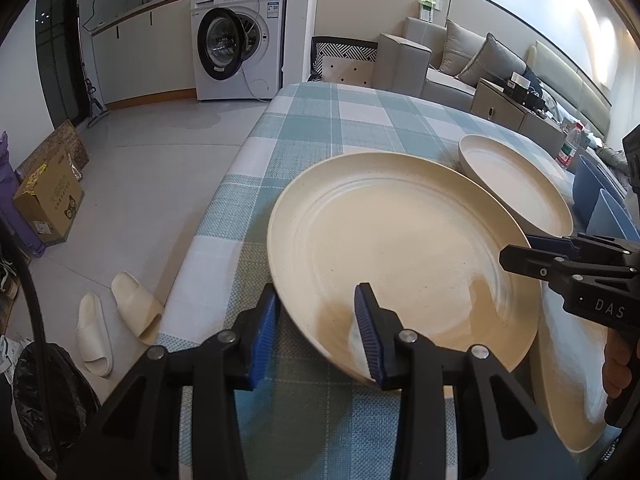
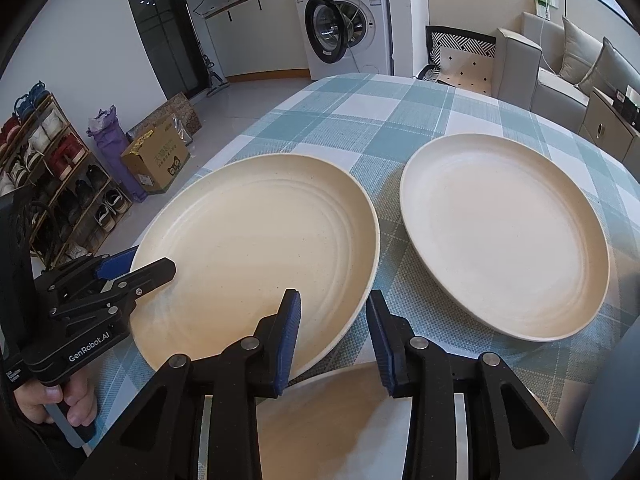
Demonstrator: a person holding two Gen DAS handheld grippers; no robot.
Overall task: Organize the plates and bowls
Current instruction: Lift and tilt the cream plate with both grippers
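A large cream plate lies on the checked tablecloth. My left gripper is open with its jaws astride the plate's near rim; it also shows in the right wrist view. My right gripper is open astride the plate's opposite rim; it also shows in the left wrist view. A second cream plate lies beside it. A third cream plate lies under my right gripper. Two blue bowls stand at the right edge.
The table has its left edge close to the large plate, with floor, slippers and a cardboard box below. A shoe rack stands left. A sofa and a washing machine are beyond.
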